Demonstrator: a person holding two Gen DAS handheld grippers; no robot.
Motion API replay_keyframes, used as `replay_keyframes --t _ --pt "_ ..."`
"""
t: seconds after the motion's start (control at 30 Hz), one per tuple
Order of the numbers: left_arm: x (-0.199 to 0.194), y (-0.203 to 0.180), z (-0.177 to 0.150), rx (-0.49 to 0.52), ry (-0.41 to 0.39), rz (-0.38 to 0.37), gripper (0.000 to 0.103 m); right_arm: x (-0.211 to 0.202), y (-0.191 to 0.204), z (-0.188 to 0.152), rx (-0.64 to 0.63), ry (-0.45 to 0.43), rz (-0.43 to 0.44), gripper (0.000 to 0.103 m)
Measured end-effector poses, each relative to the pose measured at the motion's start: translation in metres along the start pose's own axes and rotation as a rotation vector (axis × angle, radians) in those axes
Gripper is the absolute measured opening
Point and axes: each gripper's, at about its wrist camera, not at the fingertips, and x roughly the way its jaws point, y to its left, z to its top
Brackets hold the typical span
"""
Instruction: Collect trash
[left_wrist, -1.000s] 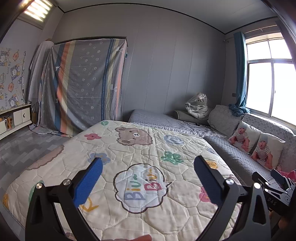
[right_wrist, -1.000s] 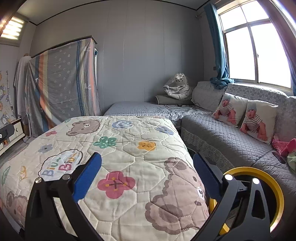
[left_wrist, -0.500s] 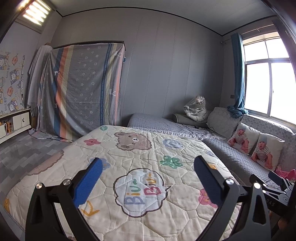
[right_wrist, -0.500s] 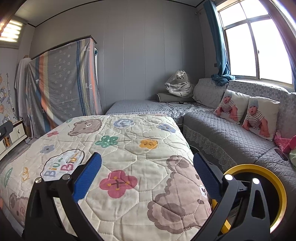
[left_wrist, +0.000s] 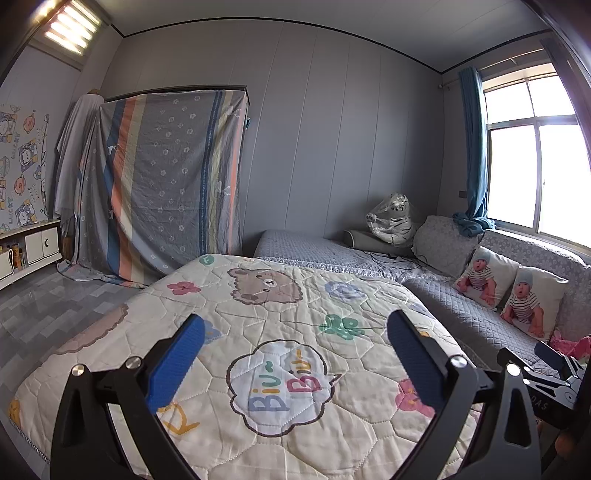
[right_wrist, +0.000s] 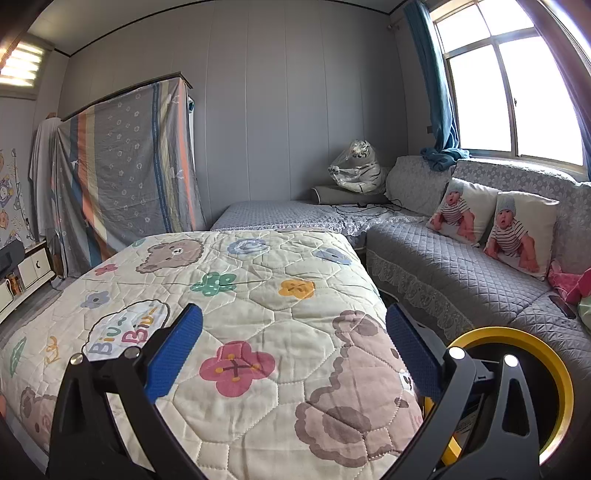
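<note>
The left hand-held gripper (left_wrist: 295, 347) hovers released and empty, blue pads wide apart, over the cream quilted cartoon-print bedspread (left_wrist: 280, 295) on the bed. The right hand-held gripper (right_wrist: 293, 341) is likewise spread and empty, near the bed's right edge, beside a round yellow-rimmed black bin (right_wrist: 554, 373). No trash can be made out.

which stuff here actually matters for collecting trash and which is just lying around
For the job:
- yellow-rimmed bin, lower right beside the bed
- left gripper, open, empty
- right gripper, open, empty
No trash visible yet.

Just lying about:
- cartoon quilt
- baby-print pillows
- bagged toy tiger
- draped striped sheet
</note>
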Motion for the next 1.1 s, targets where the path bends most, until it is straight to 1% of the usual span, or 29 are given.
replay_keyframes --t 0.47,1.1 --pt "0.0008 -0.0014 0.002 0.021 0.0 -0.007 0.095 0.0039 0.0032 0.0006 0.011 0.019 0.007 0.095" --pt "0.002 -0.0001 0.0028 0.026 -0.003 -0.007 0.095 0.0051 0.0041 -0.0011 0.016 0.009 0.011 0.095"
